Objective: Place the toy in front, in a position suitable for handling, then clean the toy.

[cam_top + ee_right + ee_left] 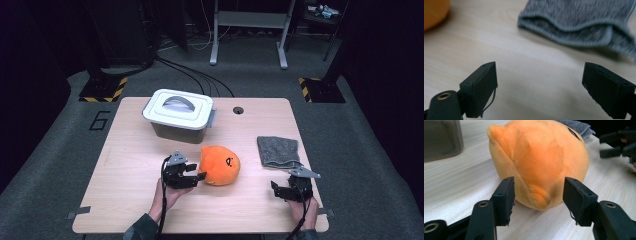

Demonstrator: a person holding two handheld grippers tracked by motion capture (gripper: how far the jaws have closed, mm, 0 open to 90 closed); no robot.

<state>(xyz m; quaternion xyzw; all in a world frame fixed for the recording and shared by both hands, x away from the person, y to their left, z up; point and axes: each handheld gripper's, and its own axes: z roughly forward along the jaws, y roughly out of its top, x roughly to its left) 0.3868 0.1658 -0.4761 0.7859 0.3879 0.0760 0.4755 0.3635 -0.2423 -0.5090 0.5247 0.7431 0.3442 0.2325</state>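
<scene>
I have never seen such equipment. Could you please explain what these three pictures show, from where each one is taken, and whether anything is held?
A person sits at a wooden table with a hand-held two-jaw tool in each hand. The high view looks down from above. The other two cameras ride on the tools.

On the table lie an orange plush toy, a folded grey cloth and a lidded grey box.

The left tool has its jaws on both sides of the toy, not yet pressing it. The right tool is open over bare wood near the cloth. Nothing is held.

the left hand-held gripper (pixel 537 195) holds its jaws open around the near end of an orange plush toy (pixel 539 160) on the counter (pixel 454 182).
</scene>
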